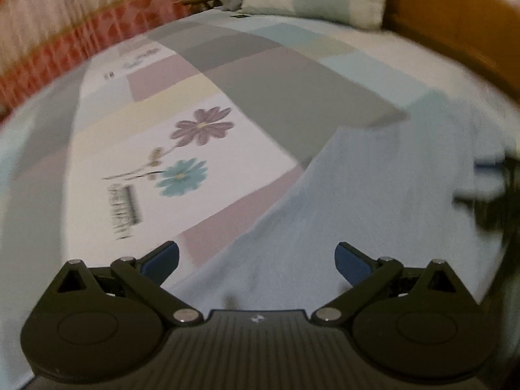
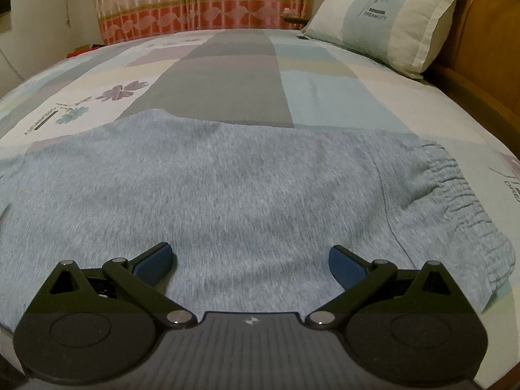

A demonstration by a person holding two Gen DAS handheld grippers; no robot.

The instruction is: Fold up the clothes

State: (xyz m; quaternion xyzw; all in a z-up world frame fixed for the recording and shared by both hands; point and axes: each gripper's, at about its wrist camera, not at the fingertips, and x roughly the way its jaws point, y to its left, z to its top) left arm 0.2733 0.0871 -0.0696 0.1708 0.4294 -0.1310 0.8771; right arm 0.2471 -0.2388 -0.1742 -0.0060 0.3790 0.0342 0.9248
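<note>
Folding is barely getting going, by the look of it. Grey-blue sweatpants (image 2: 247, 191) are lying spread across the near part of the bed (image 2: 325, 97), on top of the patchwork sheet, with the gathered elastic waistband (image 2: 455, 195) sitting out at the right-hand end. The cloth is looking mostly flat, with a few soft ripples, and no crisp crease is showing; whether it is already doubled over once, I cannot tell. Every fold that matters seems to be waiting still.

Both tools are hovering low over the garment. The right gripper (image 2: 252, 265) is pointing straight across the fabric toward the far curtain (image 2: 201, 3), level and centred over the wide grey-blue stretch, its blue pads (image 2: 154, 265) standing wide apart and clasping nothing. The left gripper (image 1: 256, 265) is hanging over the garment's left portion, near where the fabric's edge is running diagonally across the flower print (image 1: 201, 126); its jaws are likewise spread and empty. Its view is smeared, which suggests that hand is moving. A pillow (image 2: 383, 16) is resting against the wooden headboard (image 2: 481, 42), well clear of the work.
</note>
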